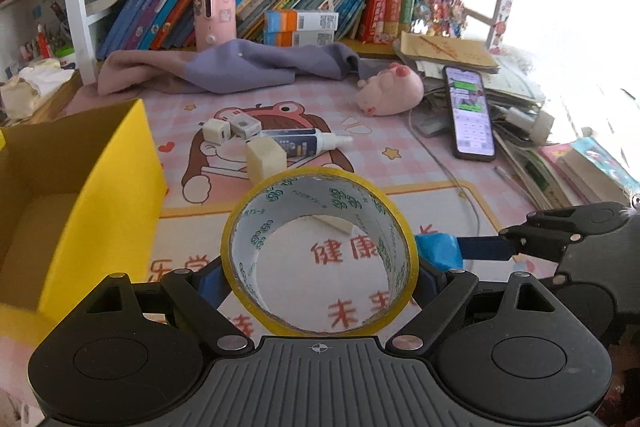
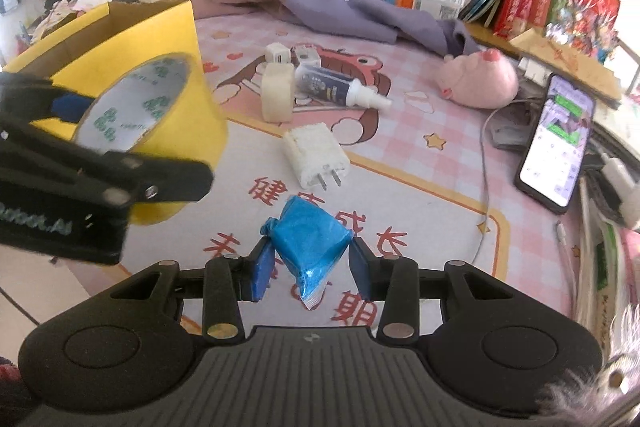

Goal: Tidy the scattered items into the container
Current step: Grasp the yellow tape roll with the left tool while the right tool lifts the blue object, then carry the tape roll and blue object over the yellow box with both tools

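The stiff, light yellow tape roll (image 1: 320,255), pinched across its outer rim by the left tool (image 1: 320,279), hangs just right of the yellow box (image 1: 100,195), while the right tool (image 2: 310,267), fingers spread, brackets a soft blue packet (image 2: 312,239) lying on the tabletop (image 2: 420,155).

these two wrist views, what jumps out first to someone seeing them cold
The yellow tape roll, clamped in the left gripper at the centre of its view, beside the open yellow box at left. Next, the blue packet between the right gripper fingers, above the pink cartoon mat, where white chargers and a small bottle lie scattered.
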Demonstrator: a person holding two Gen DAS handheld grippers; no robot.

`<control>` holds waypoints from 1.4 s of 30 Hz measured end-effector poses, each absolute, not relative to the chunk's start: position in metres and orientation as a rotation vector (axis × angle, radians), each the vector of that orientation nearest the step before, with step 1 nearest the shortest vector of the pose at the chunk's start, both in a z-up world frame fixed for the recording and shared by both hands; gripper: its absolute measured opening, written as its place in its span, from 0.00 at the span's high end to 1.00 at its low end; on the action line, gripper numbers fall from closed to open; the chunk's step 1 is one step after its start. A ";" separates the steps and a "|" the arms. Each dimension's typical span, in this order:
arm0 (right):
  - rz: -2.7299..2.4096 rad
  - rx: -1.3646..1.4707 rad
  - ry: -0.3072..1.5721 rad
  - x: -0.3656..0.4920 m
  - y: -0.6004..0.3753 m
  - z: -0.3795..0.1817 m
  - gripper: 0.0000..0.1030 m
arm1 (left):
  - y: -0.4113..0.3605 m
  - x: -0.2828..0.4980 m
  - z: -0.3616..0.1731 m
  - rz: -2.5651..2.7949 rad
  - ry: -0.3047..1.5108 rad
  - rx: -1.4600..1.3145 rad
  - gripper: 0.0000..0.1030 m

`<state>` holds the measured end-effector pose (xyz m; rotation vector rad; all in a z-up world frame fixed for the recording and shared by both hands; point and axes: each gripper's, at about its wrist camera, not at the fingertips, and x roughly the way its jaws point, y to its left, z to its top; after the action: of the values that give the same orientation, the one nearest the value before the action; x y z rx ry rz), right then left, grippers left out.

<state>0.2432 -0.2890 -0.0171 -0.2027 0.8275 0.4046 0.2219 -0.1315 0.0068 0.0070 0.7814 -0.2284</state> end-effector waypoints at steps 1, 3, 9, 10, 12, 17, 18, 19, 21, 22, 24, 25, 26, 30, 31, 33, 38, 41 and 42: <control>0.391 -0.203 0.822 0.238 -0.286 -0.015 0.63 | -0.127 0.217 0.007 -0.239 0.775 0.004 0.15; 0.366 -0.206 0.815 0.226 -0.279 -0.013 0.63 | -0.119 0.208 0.008 -0.259 0.764 0.003 0.15; 0.299 -0.198 0.795 0.182 -0.249 -0.006 0.63 | -0.090 0.169 0.008 -0.316 0.745 0.026 0.15; 0.287 -0.194 0.795 0.175 -0.243 -0.006 0.63 | -0.083 0.161 0.008 -0.318 0.752 0.025 0.15; 0.272 -0.186 0.794 0.159 -0.230 -0.004 0.63 | -0.068 0.144 0.008 -0.326 0.761 0.015 0.15; 0.254 -0.164 0.785 0.118 -0.196 -0.006 0.64 | -0.034 0.105 0.008 -0.316 0.757 0.015 0.15; 0.255 -0.164 0.784 0.110 -0.189 -0.006 0.64 | -0.028 0.099 0.009 -0.313 0.756 0.014 0.15; 0.259 -0.163 0.782 0.102 -0.182 -0.006 0.64 | -0.021 0.093 0.010 -0.308 0.755 0.015 0.15; 0.267 -0.159 0.775 0.090 -0.169 -0.005 0.64 | -0.009 0.081 0.013 -0.296 0.749 0.013 0.15; 0.272 -0.159 0.770 0.085 -0.163 -0.003 0.64 | -0.002 0.075 0.014 -0.288 0.743 0.008 0.15; 0.285 -0.163 0.761 0.076 -0.152 0.000 0.64 | 0.008 0.067 0.016 -0.272 0.737 -0.001 0.15; 0.292 -0.167 0.757 0.073 -0.147 0.001 0.64 | 0.013 0.063 0.017 -0.262 0.736 -0.007 0.15; 0.301 -0.173 0.752 0.069 -0.142 0.003 0.64 | 0.018 0.060 0.016 -0.254 0.736 -0.015 0.15; 0.334 -0.195 0.742 0.058 -0.124 0.004 0.64 | 0.036 0.049 0.018 -0.215 0.730 -0.047 0.15; 0.341 -0.200 0.740 0.056 -0.121 0.004 0.64 | 0.040 0.047 0.018 -0.207 0.729 -0.054 0.15; 0.353 -0.208 0.735 0.052 -0.114 0.005 0.64 | 0.047 0.043 0.019 -0.194 0.723 -0.064 0.15; 0.378 -0.236 0.711 0.047 -0.099 0.011 0.64 | 0.062 0.033 0.026 -0.163 0.687 -0.087 0.15; 0.404 -0.261 0.691 0.045 -0.089 0.014 0.65 | 0.072 0.028 0.028 -0.141 0.668 -0.103 0.15; 0.413 -0.270 0.687 0.045 -0.085 0.016 0.65 | 0.076 0.027 0.029 -0.132 0.662 -0.110 0.15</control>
<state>0.0449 -0.0854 0.0156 -0.2699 0.6869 0.4128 0.0265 0.0761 0.0289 -0.1105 0.6617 -0.1319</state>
